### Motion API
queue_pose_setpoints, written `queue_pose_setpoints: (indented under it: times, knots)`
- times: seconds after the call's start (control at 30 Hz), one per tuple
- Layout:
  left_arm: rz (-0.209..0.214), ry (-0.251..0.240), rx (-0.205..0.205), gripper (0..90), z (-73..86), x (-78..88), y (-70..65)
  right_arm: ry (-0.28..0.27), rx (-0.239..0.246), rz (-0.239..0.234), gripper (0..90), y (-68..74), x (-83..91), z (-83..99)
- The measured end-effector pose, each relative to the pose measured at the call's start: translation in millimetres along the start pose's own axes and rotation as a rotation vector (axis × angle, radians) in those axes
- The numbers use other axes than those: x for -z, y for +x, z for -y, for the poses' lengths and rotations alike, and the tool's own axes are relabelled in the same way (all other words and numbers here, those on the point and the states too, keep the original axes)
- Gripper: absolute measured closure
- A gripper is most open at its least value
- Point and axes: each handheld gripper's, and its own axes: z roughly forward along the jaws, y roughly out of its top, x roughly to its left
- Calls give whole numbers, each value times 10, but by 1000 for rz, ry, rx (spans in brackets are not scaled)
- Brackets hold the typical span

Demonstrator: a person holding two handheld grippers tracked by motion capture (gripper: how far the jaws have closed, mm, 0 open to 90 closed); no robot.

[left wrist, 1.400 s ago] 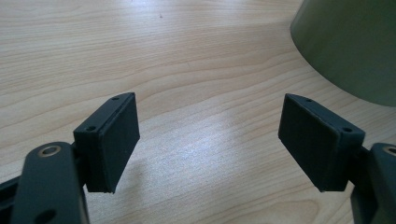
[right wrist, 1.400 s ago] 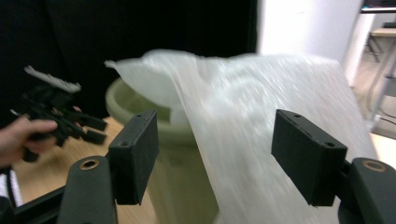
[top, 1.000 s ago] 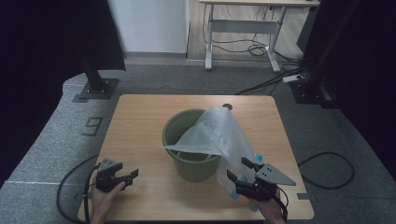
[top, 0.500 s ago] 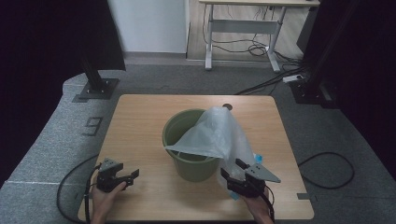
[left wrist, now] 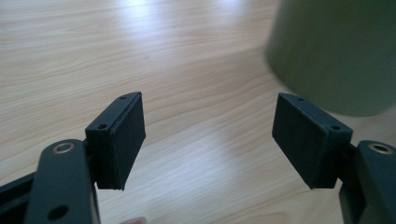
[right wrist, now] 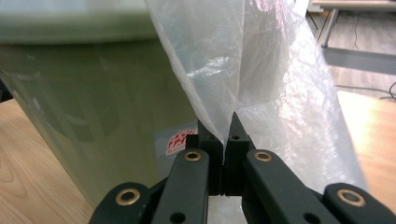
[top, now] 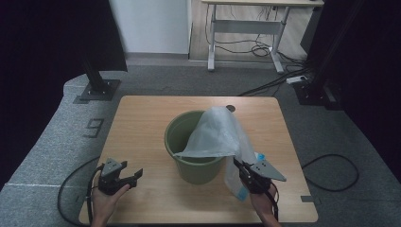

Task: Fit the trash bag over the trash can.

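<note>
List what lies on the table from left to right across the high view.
left gripper → green bucket → clear plastic bag draped over the bucket's right rim → right gripper, its jaws just closed on the bag's lower edge.

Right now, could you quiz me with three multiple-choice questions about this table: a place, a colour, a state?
1. Where does the bag lie?
A. draped over the bucket's right rim
B. flat on the floor
C. under the table

2. What colour is the bucket?
A. red
B. green
C. blue

3. How are the right gripper's jaws?
A. wide open, empty
B. shut on the bag
C. shut on the bucket's rim

Answers: 1 A, the high view shows it hanging across that rim. 2 B, its wall is olive green. 3 B, the right gripper view shows plastic pinched between them.
</note>
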Motion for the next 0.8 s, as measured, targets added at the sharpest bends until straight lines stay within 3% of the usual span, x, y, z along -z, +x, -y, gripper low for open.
queue_pose_setpoints:
  times: [0.1,0.27,0.47,0.63,0.8]
  knots:
    - [42,-18,-5,273,-54,33,-68,-12,20,-3,883,-36,80,-89]
    - [86,-80,-75,319,-244,198,-312,-39,8,-35,884,-102,190,-263]
    - [146,-145,-164,319,-507,380,-645,-67,61,-58,884,-130,261,-592]
    - [211,-169,-196,319,-649,398,-832,-68,101,-70,884,-88,255,-822]
    - [230,-172,-229,318,-787,370,-950,-78,118,-94,884,16,239,-969]
